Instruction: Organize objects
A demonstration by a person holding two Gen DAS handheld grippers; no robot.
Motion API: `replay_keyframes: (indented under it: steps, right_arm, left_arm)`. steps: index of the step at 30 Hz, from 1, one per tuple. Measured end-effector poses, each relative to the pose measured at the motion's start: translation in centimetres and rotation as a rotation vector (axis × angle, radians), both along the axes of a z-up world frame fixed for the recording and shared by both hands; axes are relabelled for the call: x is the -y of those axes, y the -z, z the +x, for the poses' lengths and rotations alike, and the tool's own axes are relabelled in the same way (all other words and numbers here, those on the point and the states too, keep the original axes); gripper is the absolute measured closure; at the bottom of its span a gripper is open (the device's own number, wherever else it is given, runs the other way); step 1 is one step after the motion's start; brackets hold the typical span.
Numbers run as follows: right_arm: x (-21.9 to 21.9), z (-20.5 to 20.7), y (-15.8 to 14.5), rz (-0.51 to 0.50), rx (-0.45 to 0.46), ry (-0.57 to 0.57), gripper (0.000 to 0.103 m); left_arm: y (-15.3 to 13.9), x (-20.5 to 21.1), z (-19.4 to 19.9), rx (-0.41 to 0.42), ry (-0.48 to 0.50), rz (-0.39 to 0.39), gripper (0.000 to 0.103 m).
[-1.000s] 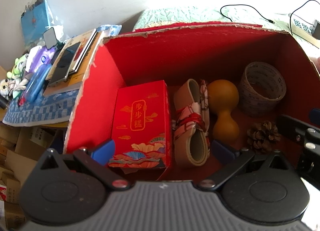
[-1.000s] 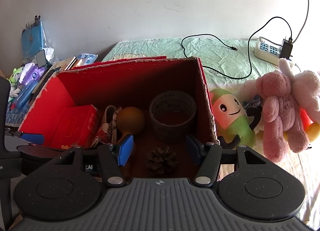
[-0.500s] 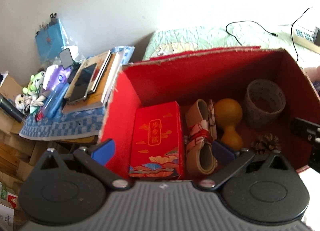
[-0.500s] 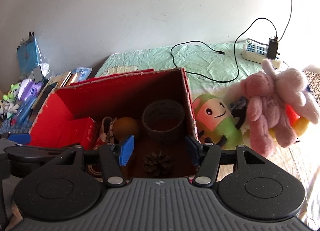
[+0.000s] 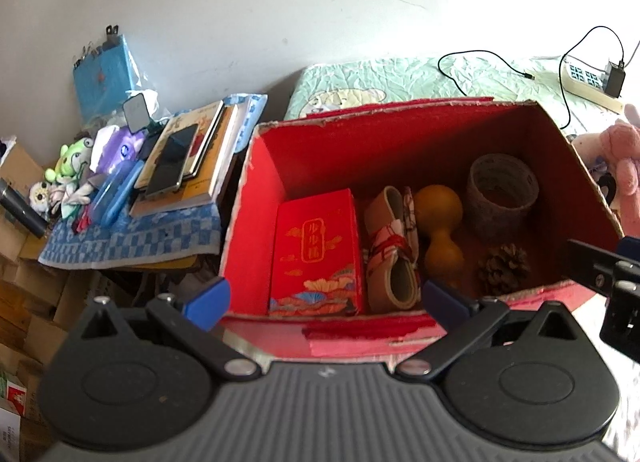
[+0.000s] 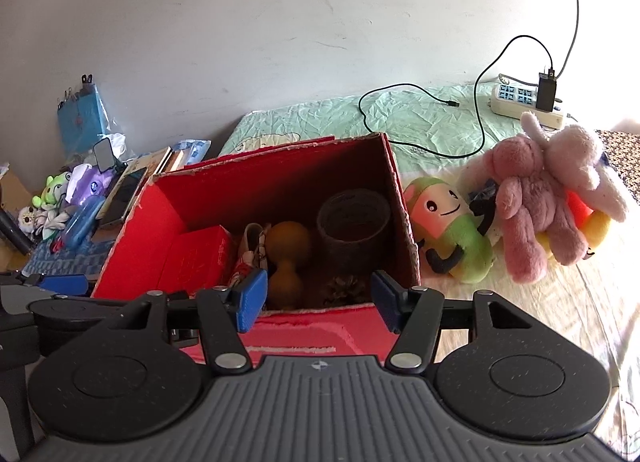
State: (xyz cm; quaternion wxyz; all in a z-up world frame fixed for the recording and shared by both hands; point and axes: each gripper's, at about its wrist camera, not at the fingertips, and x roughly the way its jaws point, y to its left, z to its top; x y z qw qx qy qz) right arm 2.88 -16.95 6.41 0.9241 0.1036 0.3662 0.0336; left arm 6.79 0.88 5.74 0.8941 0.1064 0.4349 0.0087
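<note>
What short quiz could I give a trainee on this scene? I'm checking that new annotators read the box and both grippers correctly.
1. True or false: the pine cone lies outside the red box.
2. Multiple choice: directly beside the gourd, on the side nearer the red packet, is the: A) tape roll B) rolled band C) pink plush.
3. What do the left gripper and right gripper hold?

Key
1. False; it lies inside, in front of the tape roll.
2. B, the rolled band.
3. Nothing; both are open and empty.
</note>
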Motion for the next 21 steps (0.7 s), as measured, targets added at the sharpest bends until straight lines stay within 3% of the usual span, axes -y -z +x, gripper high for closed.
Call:
replay_keyframes:
  steps: [11, 18, 21]
  right_arm:
    - [0.1, -1.5, 0.6, 0.010, -0.033, 0.003, 0.043]
    - [0.3, -1.7, 1.8, 0.036, -0.081, 0.013, 0.043]
    - [0.3, -1.7, 1.8, 0.037, -0.082, 0.014, 0.043]
  left_arm:
    - [0.4, 0.3, -2.0, -0.013, 0.010, -0.004, 0.000]
    - [2.0, 0.5, -2.1, -0.069, 0.024, -0.022, 0.005]
    - [2.2, 0.8, -2.2, -0.050, 0.018, 0.016, 0.006]
